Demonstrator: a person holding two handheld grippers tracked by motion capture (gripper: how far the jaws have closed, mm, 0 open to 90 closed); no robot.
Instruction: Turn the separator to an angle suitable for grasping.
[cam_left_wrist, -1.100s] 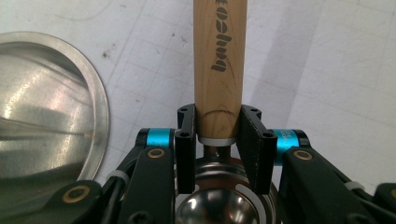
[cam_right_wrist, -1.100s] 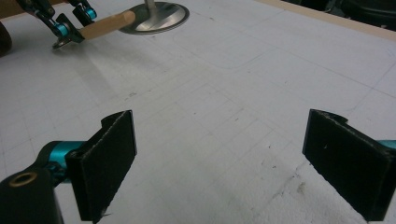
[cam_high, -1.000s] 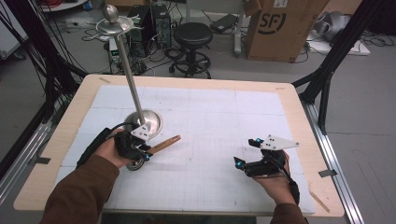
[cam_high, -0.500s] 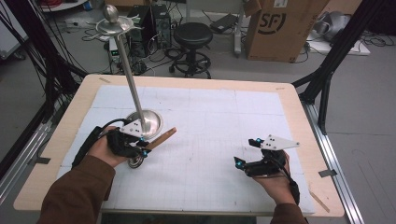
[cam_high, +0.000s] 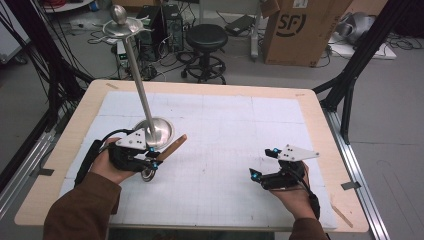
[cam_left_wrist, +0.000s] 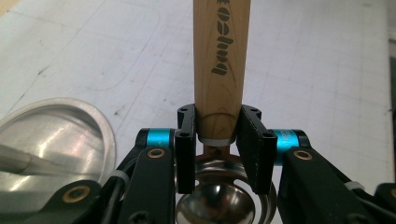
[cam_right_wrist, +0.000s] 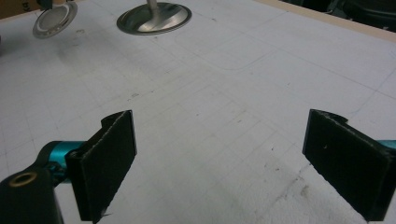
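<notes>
A wooden-handled strainer (cam_left_wrist: 219, 70) is clamped in the left gripper (cam_high: 152, 161), handle pointing beyond the jaws, while the right gripper (cam_right_wrist: 224, 154) is held agape.

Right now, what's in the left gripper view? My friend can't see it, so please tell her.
Two black jaws of the left gripper are shut on a wooden handle with dark printed letters, and a shiny metal bowl-shaped end shows below them. A round metal stand base sits at left on the white gridded mat.

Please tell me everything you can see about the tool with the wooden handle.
The tool has a round, light wooden handle with dark printed lettering, a pale ring at its end, then a coppery neck joined to a shiny metal bowl inside a ring. The left tongs clamp the handle near that ring. It is beside the stand's round metal base.
</notes>
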